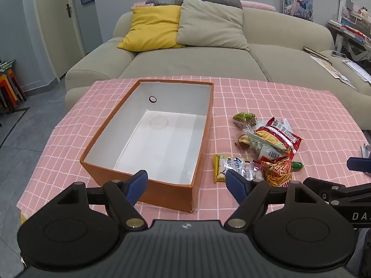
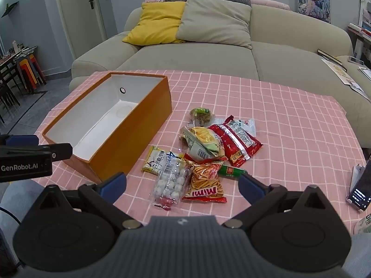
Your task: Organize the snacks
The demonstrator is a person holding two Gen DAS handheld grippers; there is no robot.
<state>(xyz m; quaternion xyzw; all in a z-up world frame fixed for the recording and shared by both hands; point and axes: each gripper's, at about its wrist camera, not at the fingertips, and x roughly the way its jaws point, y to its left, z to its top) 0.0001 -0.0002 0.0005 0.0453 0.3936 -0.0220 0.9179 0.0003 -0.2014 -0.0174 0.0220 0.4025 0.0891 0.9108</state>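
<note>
On the pink checked tablecloth, left wrist view:
- Box: an orange box with white inside is seen lying open-topped, nothing in it.
- Snacks: a heap of snack packets is seen to the right of the box, apart from it; a yellow-and-white packet lies nearest the box.
- Left gripper: jaws spread wide, nothing between the blue pads; held over the box's near right corner.
- Sofa: seen behind the box.

Right wrist view:
- Snacks: a Mimi packet, a clear bag of white balls and a red packet are seen right of the box.
- Right gripper: jaws spread wide, empty, held above the near packets; contact cannot be told.
- Phone: propped far right of the box.
</note>
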